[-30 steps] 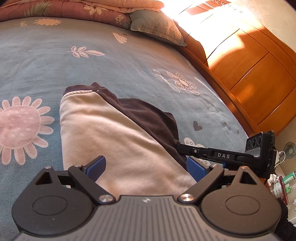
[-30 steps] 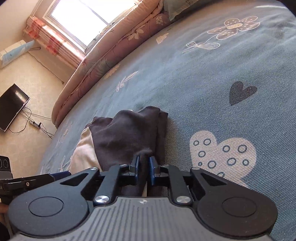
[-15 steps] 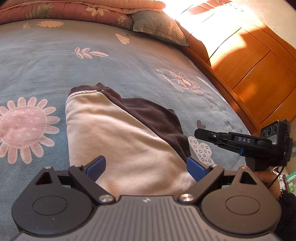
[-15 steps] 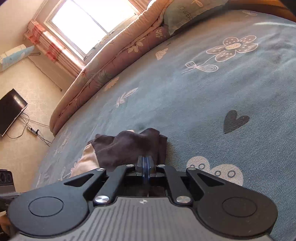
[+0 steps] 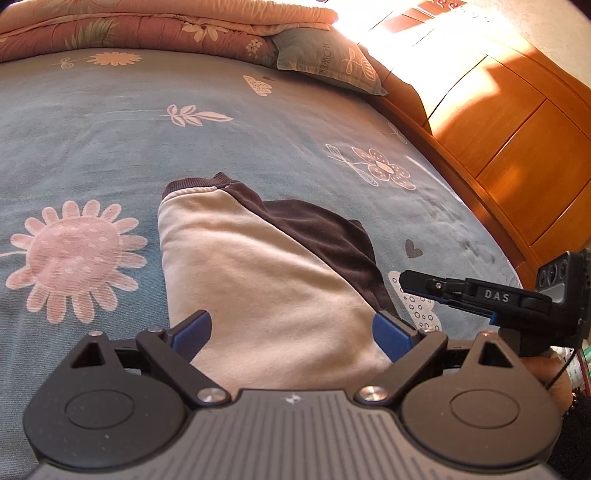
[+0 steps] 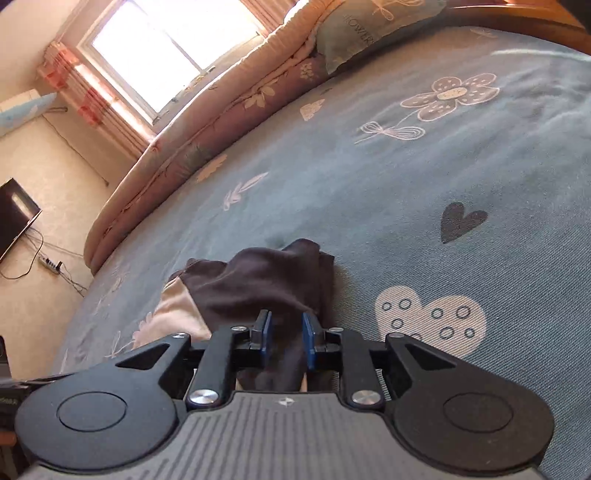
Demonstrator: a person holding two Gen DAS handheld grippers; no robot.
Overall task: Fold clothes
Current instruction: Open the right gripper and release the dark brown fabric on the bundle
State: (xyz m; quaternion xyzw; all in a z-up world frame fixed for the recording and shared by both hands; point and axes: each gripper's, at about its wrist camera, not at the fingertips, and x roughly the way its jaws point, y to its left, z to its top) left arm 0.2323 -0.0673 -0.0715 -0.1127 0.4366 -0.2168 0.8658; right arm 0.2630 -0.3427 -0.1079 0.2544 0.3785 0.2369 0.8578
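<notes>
The folded garment (image 5: 258,280), cream with a dark brown sleeve (image 5: 325,236) and ribbed brown hem, lay flat on the blue flower-print bedspread (image 5: 110,140). No box, basket or drawer stood open in either view, and the garment lay in none.

The left gripper (image 5: 291,332) hovered over the near end of the garment with its jaws spread wide, one blue pad off each edge of the cream panel and nothing between them. Whether the pads touched the cloth could not be told.

The right gripper (image 6: 286,338) sat over the brown side of the garment (image 6: 266,284). Its jaws stood slightly parted, with brown fabric showing in the gap. Seen from the left wrist camera, the same gripper (image 5: 410,280) reached in past the brown edge, above a dotted heart print on the bedspread; from that angle its fingers overlapped and the gap was hidden.

The near end of the garment was cut off by the left gripper body, so its full shape was not visible. A hand (image 5: 543,369) holding the right gripper showed only in part.

Beyond the garment lay a rolled floral quilt (image 5: 147,26) and a pillow (image 5: 328,59) against the wooden headboard (image 5: 517,122). The headboard top was washed out by sun glare.
</notes>
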